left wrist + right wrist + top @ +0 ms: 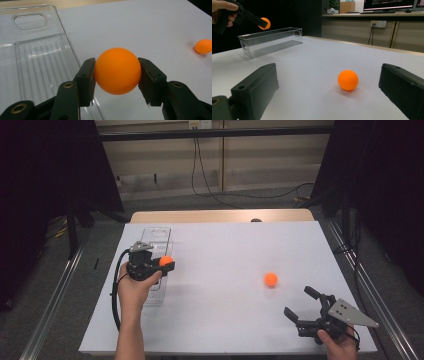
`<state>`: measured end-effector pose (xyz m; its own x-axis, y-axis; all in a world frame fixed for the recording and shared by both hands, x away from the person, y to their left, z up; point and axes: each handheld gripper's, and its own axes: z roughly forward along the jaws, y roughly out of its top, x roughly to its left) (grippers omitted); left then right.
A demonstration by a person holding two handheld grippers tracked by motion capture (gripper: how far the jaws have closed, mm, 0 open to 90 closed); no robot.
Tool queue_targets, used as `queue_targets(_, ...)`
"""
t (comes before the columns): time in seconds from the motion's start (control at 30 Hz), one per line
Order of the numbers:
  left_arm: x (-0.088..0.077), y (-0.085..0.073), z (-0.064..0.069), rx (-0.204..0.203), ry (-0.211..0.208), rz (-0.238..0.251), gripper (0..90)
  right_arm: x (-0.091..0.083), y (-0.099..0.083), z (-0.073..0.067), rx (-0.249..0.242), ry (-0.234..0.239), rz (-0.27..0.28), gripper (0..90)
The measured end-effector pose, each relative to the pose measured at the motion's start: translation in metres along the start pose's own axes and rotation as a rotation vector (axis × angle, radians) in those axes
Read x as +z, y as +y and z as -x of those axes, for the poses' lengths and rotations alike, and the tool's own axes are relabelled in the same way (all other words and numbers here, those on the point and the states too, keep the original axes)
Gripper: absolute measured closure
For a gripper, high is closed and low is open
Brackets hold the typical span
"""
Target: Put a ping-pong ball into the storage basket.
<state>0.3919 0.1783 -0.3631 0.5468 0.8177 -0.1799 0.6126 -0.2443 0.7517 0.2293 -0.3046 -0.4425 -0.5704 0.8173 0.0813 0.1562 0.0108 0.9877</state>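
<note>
A white, matte sheet covers the table (225, 320), with a strip of pale wood showing along its far edge at 12 o'clock. Toward 9 o'clock stands a long clear plastic bin (156, 236), narrow and straight-walled, with a ribbed floor and an oval handle slot cut into its end wall (29, 21); in the right gripper view its walls stand well above the tabletop. Beyond the table, black cables run across a grey floor, and dark curtains hang on either side. The left gripper (166, 262) is clenched on an orange ball (117, 70): the two flat black pads press the smooth, round ball on opposite sides, and the ball sits in the air at the bin's right rim, seen above the bin's top edge in the right gripper view, touching neither wall nor floor. The hand (134, 287) holding this gripper comes in from 6 o'clock, a black cable looping beside the forearm. A second orange ball (270, 279), the same smooth matte sphere, lies on the bare sheet toward 4 o'clock, well apart from the bin, nothing standing between them. The right gripper (301, 304) is at 5 o'clock with its blocky black jaws spread wide and holding nothing; the second ball lies ahead of them, between their lines but not touched. A grey three-cornered plate (353, 313) sits on top of that gripper.
</note>
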Motion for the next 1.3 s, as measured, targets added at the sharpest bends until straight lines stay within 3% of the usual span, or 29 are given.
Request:
queue_targets(0.47, -0.004, -0.004, -0.008, -0.017, 0.024, 0.013, 50.9, 0.0, 0.0, 0.0, -0.001, 0.001, -0.001, 1.7)
queue_targets(1.3, -0.006, -0.011, -0.019, -0.009, 0.068, 0.011, 50.9, 0.001, 0.0, 0.0, 0.001, 0.001, -0.002, 1.7)
